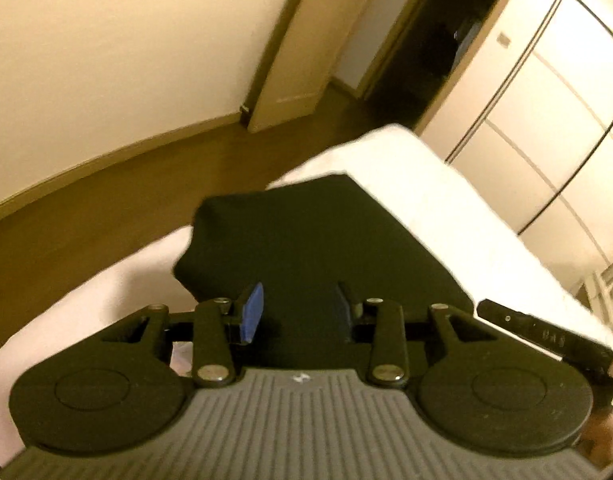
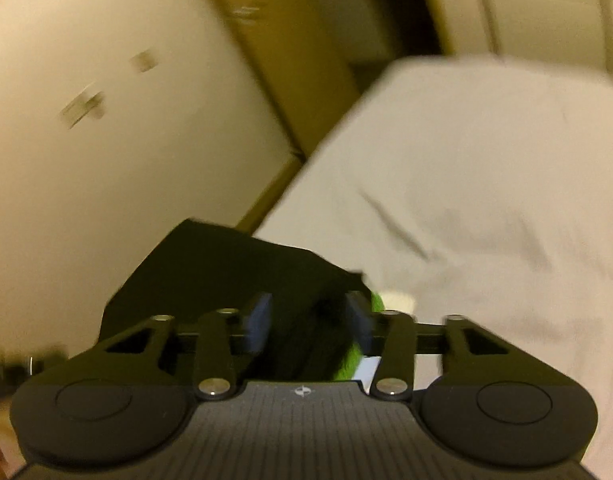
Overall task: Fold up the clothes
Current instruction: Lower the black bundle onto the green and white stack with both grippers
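Left gripper (image 1: 298, 306) and right gripper (image 2: 308, 314) sit side by side, jaws part-open. Black garment (image 1: 314, 232) bunches between both pairs and runs straight ahead over the white bed (image 1: 446, 200). Whether either grips it: cannot tell.

We find the left gripper (image 1: 298, 308) angled downward, its jaws part-way apart with dark cloth (image 1: 306, 236) between them. The right gripper (image 2: 308, 318) is likewise pitched down, jaws part-way apart around dark cloth; blur obscures contact.
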Tool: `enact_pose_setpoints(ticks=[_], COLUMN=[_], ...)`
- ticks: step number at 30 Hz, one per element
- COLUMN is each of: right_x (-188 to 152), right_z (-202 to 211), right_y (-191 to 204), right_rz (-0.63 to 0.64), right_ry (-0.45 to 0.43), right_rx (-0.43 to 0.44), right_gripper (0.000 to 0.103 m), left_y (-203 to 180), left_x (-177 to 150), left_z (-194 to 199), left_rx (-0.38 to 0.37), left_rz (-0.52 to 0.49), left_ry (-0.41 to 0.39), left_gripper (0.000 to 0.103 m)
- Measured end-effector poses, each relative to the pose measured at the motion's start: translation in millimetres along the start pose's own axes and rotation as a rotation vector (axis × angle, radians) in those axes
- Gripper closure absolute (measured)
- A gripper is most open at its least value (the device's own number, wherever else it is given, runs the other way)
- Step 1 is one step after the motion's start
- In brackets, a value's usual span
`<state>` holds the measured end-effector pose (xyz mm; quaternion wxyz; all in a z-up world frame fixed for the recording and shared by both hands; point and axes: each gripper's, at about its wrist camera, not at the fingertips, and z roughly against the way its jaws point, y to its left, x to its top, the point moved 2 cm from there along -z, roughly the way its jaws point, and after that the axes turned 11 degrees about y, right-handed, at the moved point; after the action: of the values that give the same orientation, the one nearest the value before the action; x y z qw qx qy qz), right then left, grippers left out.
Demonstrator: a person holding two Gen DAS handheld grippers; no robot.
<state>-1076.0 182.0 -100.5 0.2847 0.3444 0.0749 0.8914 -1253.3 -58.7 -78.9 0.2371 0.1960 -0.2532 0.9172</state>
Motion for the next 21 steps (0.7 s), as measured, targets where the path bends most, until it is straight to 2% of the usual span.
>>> enact_pose_setpoints(ticks=[3, 4, 5, 6, 9, 14, 16, 18, 19, 21], right_x=[-10.3, -14.3, -18.1, -18.7, -14.3, -8.9, -18.3, -29.4, -33.6, -34.5], right_z=[-16.4, -29.8, -44.7, -48.9, -43.9, -6.5, 1.1, -9.8, -18.2, -13.2], right_y=[24.6, 24.6, 22.8, 21.8, 20.5, 21.9, 27.3, 33.6, 35.3, 42.6], right_rz=[0.211, 0.234, 0.245, 0.242, 0.208, 0.113, 0.138, 0.189, 0.21, 0.23], right_ry=[0.013, 0.071, 0.143, 0.166, 0.166, 0.13, 0.137, 0.215, 0.253, 0.269], right_rx=[-0.045, -0.061, -0.074, -0.075, -0.059, -0.006, 0.018, 0.017, -0.008, -0.035], right_gripper=[0.065, 0.066, 0.068, 0.068, 0.066, 0.064, 0.06, 0.051, 0.051, 0.051], left_y=[-2.8, -3.5, -4.5, -6.1, -11.3, -24.4, -25.8, -26.5, -29.4, -39.2], left_x=[-2.2, -3.5, -4.0, -3.8, -3.5, -16.1, -25.7, -29.6, -29.4, -29.3], left_z=[-23.7, -29.4, -33.7, -34.0, -24.2, -5.7, -17.4, -23.4, -19.2, -2.7], left_rx=[0.049, 0.072, 0.092, 0.106, 0.123, 0.113, 0.151, 0.179, 0.187, 0.198], left_rz=[-0.034, -0.056, -0.074, -0.086, -0.101, -0.119, -0.122, -0.098, -0.087, -0.08], left_ry=[0.069, 0.081, 0.091, 0.095, 0.096, 0.089, 0.13, 0.153, 0.154, 0.138], left_gripper=[0.073, 0.074, 0.077, 0.078, 0.078, 0.075, 0.074, 0.073, 0.073, 0.069])
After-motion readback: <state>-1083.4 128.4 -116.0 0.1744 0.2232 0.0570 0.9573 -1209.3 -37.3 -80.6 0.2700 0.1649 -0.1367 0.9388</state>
